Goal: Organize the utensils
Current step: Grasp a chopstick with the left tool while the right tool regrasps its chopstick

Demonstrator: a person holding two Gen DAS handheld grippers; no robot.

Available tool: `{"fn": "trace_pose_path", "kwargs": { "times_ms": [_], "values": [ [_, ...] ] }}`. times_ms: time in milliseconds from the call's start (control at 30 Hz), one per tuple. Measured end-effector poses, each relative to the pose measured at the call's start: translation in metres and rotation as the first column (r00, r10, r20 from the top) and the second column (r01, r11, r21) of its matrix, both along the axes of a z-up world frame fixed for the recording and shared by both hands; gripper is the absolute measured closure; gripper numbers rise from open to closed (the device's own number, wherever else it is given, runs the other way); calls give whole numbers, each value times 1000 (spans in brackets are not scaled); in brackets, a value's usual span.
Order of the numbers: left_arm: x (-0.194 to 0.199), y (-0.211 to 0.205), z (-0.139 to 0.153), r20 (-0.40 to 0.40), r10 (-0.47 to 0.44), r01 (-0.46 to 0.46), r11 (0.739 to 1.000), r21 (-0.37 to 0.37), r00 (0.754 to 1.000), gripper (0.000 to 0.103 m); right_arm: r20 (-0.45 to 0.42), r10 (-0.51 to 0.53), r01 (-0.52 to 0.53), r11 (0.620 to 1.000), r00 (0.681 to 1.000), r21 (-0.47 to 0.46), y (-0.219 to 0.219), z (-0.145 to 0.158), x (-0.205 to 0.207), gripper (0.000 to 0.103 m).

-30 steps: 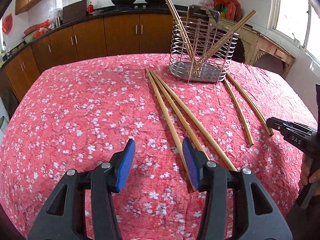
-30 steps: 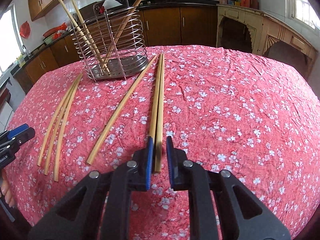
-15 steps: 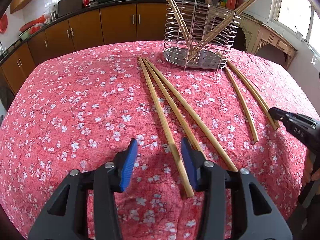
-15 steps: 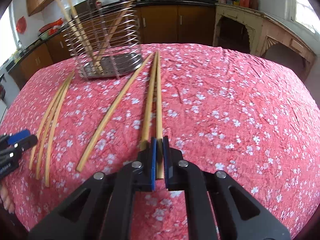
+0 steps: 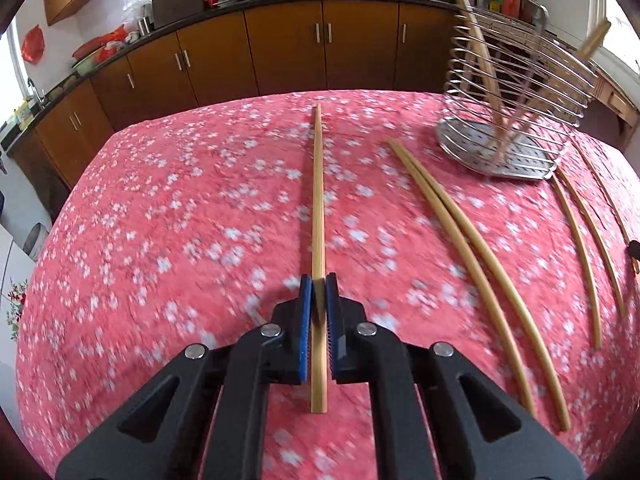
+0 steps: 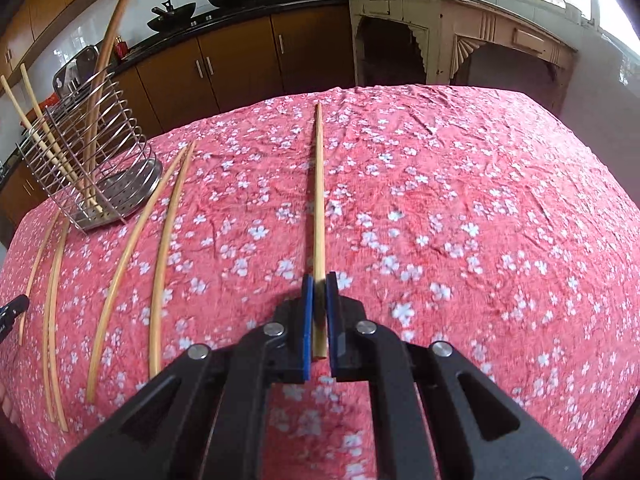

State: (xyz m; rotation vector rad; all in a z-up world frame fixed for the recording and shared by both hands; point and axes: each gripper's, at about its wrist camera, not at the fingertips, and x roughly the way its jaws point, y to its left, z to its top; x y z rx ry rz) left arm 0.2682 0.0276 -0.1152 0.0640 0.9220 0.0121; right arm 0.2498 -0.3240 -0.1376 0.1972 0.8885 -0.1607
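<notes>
My left gripper point(image 5: 319, 280) is shut on a long bamboo chopstick point(image 5: 318, 200) that points straight ahead, lifted off the red floral tablecloth point(image 5: 180, 220). My right gripper point(image 6: 319, 280) is shut on another bamboo chopstick point(image 6: 319, 184), also pointing ahead above the cloth. A wire utensil holder point(image 5: 516, 92) with chopsticks standing in it is at the far right in the left wrist view and at the far left in the right wrist view point(image 6: 88, 160). Several loose chopsticks point(image 5: 472, 256) lie on the cloth; they also show in the right wrist view point(image 6: 132, 248).
Brown kitchen cabinets point(image 5: 280, 52) with a dark counter and woks stand behind the table. A pale wooden side table point(image 6: 460, 36) stands at the back right. The table edge curves away on all sides. The tip of the left gripper point(image 6: 12, 308) shows at the left edge.
My left gripper has shut on one chopstick and raised it away from the other two. My right gripper has lifted its chopstick; the neighbouring one stays on the cloth. Both views have swung.
</notes>
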Motion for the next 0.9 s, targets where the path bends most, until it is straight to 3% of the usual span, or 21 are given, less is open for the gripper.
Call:
{"fn": "trace_pose_path", "kwargs": {
  "times_ms": [167, 200, 233, 267, 467, 600, 900],
  "values": [
    [-6, 16, 3, 20, -15, 16, 999, -45, 1000, 90, 7, 32, -32, 999, 999, 27, 2, 2, -3, 93],
    [-10, 18, 4, 25, -20, 21, 999, -48, 999, 75, 13, 39, -40, 999, 999, 28, 1, 3, -8, 92],
    [-19, 21, 5, 37, -15, 17, 999, -43, 999, 53, 17, 46, -47, 999, 999, 23, 2, 4, -13, 87],
    [-26, 23, 5, 50, -13, 15, 999, -42, 999, 47, 18, 50, -50, 999, 999, 20, 2, 4, -19, 86],
    [-46, 19, -2, 35, -50, 51, 998, -47, 998, 46, 3, 87, -87, 996, 996, -24, 16, 2, -31, 86],
    [-43, 16, -2, 23, -53, 54, 998, -43, 998, 58, 0, 95, -95, 995, 995, -38, 21, 2, -30, 86],
    [-46, 15, -3, 24, -50, 51, 998, -43, 998, 59, 3, 93, -93, 995, 996, -22, 15, 1, -29, 86]
  ]
}}
